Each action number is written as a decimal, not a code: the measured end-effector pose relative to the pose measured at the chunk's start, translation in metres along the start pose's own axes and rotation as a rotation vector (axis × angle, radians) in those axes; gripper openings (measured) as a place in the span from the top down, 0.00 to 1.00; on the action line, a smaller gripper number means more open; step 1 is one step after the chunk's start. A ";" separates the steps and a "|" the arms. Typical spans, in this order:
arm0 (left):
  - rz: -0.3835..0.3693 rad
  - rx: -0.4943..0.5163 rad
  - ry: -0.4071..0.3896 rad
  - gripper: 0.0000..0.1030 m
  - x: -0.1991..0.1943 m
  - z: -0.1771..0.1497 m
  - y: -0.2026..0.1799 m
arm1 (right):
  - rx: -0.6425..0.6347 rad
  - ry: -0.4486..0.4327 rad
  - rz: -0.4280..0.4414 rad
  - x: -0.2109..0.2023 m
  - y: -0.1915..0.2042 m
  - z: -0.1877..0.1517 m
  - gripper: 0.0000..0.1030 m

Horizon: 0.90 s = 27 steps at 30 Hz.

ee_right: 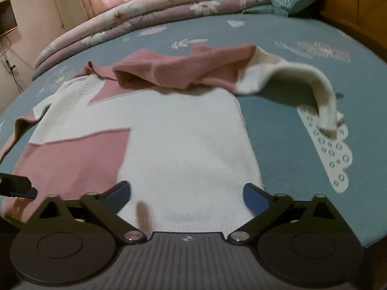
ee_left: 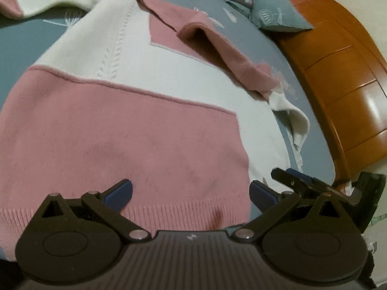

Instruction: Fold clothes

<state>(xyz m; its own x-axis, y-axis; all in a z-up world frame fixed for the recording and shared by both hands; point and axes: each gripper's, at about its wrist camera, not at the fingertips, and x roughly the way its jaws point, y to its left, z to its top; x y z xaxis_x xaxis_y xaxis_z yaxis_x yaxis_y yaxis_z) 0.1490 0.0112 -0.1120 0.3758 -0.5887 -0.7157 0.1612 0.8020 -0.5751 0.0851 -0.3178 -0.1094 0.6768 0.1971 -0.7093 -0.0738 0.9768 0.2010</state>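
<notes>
**A:** Looking from the left wrist first: where is the garment, and what does the left gripper [ee_left: 191,193] do?

**B:** The sweater [ee_left: 135,125], pink and white, lies flat on the bed [ee_left: 21,38]. Its ribbed hem is just under the gripper, and its long axis runs away from the hem toward the collar, near the pillow [ee_left: 278,12]. The fingers stand wide apart and hold nothing. The right gripper [ee_left: 314,186] shows at the hem's white corner.

**A:** And the right wrist view?

**B:** The right gripper [ee_right: 187,197] also has its fingers spread, empty, over the white hem. One sleeve [ee_right: 290,82] lies folded across the chest, but its cuff hangs off the sweater onto the sheet.

**A:** So which step?

**B:** I judge the sleeves are being arranged; the body is not yet folded. Next, both grippers should probably pinch the hem corners and carry them toward the collar.
</notes>
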 end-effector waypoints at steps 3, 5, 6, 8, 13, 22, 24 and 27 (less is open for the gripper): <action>-0.054 -0.067 -0.019 0.01 -0.004 0.001 0.012 | -0.120 -0.066 0.066 -0.010 0.027 0.008 0.29; -0.082 -0.097 -0.025 0.01 -0.006 0.001 0.018 | -0.213 -0.070 0.088 -0.007 0.050 0.012 0.37; -0.091 -0.104 -0.027 0.01 -0.006 0.001 0.020 | -0.247 -0.065 0.101 -0.003 0.060 0.013 0.43; -0.111 -0.124 -0.030 0.01 -0.006 0.001 0.023 | -0.296 -0.033 0.146 0.012 0.078 0.015 0.51; -0.074 -0.173 -0.060 0.01 -0.016 0.002 0.028 | -0.318 -0.001 0.205 0.040 0.104 0.022 0.53; 0.064 0.025 -0.188 0.01 -0.047 0.000 0.017 | -0.272 0.059 0.212 0.033 0.099 -0.006 0.26; 0.059 0.025 -0.170 0.01 -0.040 0.001 0.022 | -0.276 0.056 0.224 0.032 0.100 -0.012 0.18; 0.067 -0.017 -0.116 0.01 -0.025 0.000 0.033 | -0.303 0.064 0.204 0.032 0.109 -0.015 0.12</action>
<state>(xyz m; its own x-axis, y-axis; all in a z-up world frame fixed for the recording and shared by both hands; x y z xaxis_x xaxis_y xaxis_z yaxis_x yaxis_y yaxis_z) 0.1446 0.0527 -0.1133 0.4880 -0.5173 -0.7030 0.1172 0.8370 -0.5345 0.0882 -0.2039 -0.1205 0.5792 0.3855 -0.7183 -0.4225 0.8955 0.1398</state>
